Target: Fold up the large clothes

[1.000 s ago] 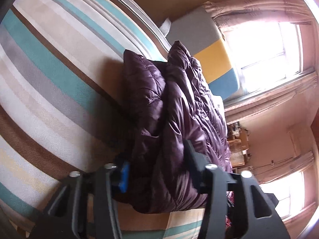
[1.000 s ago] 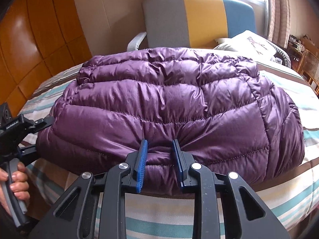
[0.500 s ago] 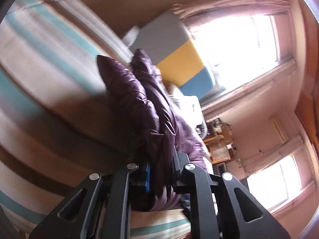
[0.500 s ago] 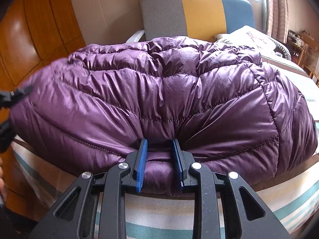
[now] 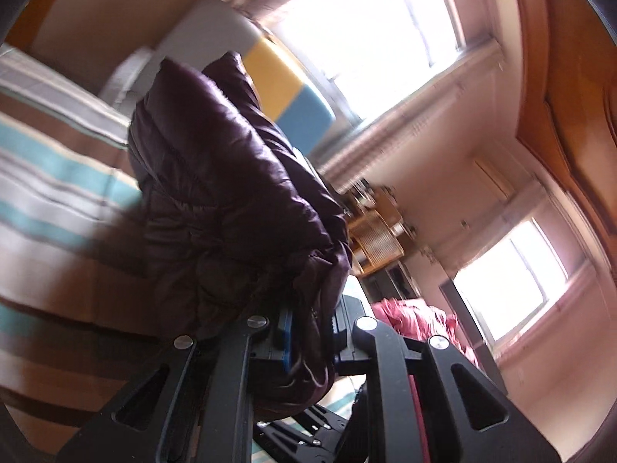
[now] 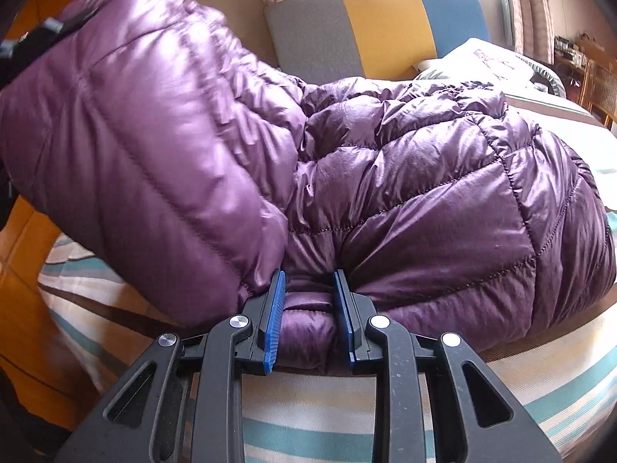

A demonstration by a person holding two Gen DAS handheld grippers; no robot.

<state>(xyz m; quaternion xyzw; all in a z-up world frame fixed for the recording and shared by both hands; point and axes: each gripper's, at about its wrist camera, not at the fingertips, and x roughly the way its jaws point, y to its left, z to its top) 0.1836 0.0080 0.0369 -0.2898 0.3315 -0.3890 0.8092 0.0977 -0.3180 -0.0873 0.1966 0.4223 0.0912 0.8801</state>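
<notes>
1. One purple quilted jacket (image 6: 405, 200) lies on the striped bed cover (image 6: 520, 405), along the near edge of the bed; it is the only garment I am handling.
2. My right gripper (image 6: 310, 305) has its two blue-padded jaws drawn narrow onto a fold of the jacket's near hem, with fabric bulging between the pads.
3. My left gripper (image 5: 308, 332) is likewise closed tight on one bunched edge of the jacket (image 5: 231, 193), the cloth squeezed between its two jaws.
4. In the right wrist view, the jacket's left part stands raised off the bed and curls over toward the middle; the right part lies flat on the cover.
5. In the left wrist view, the raised part hangs clear of the striped bed cover (image 5: 50, 177); this view is motion-blurred.
6. One headboard (image 6: 370, 27) in three colour panels, grey, yellow and blue, stands at the far edge of the bed.
7. One pillow (image 6: 489, 61) rests at the far right corner of the bed, just beside the headboard.
8. Two bright windows show in the left wrist view: one window (image 5: 370, 34) above the headboard, a second window (image 5: 516, 281) further along the wall.
9. One red cloth heap (image 5: 412, 320) sits beyond the bed, below the second window.
</notes>
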